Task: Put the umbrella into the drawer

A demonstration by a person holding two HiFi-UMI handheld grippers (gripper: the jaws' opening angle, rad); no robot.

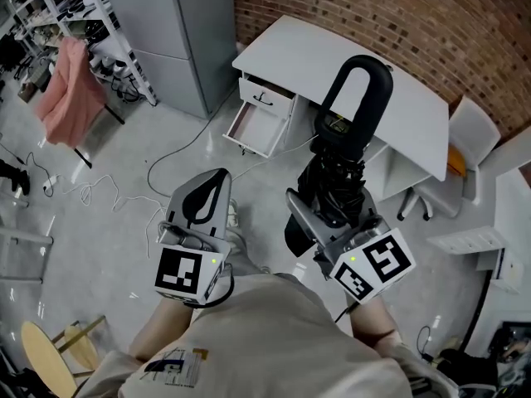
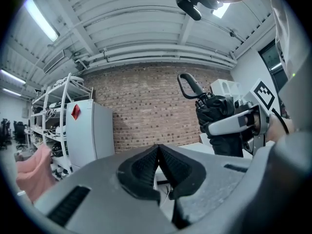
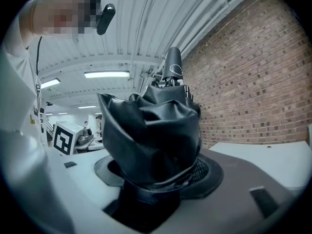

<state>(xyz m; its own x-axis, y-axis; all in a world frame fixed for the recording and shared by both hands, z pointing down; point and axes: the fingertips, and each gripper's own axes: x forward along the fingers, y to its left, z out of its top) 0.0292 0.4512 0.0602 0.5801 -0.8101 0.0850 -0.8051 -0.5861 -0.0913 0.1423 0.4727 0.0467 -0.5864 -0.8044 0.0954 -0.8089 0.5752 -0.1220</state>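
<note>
A folded black umbrella (image 1: 340,181) with a looped handle (image 1: 358,98) stands upright in my right gripper (image 1: 328,222), whose jaws are shut on its bunched fabric (image 3: 151,140). The handle's top (image 3: 174,65) rises beyond the fabric in the right gripper view. My left gripper (image 1: 199,201) hangs beside it to the left, jaws shut with nothing between the pads (image 2: 158,167). The left gripper view also shows the umbrella (image 2: 217,116) held at the right. Ahead stands a white desk (image 1: 332,56) with its drawer (image 1: 259,127) pulled out, its inside bare as far as I can see.
A grey cabinet (image 1: 178,31) stands left of the desk before a brick wall (image 1: 398,15). Cables (image 1: 108,193) trail over the floor. A rack with a pink cloth (image 1: 70,85) is far left. White chairs (image 1: 465,139) sit right of the desk; a wooden stool (image 1: 50,347) is near left.
</note>
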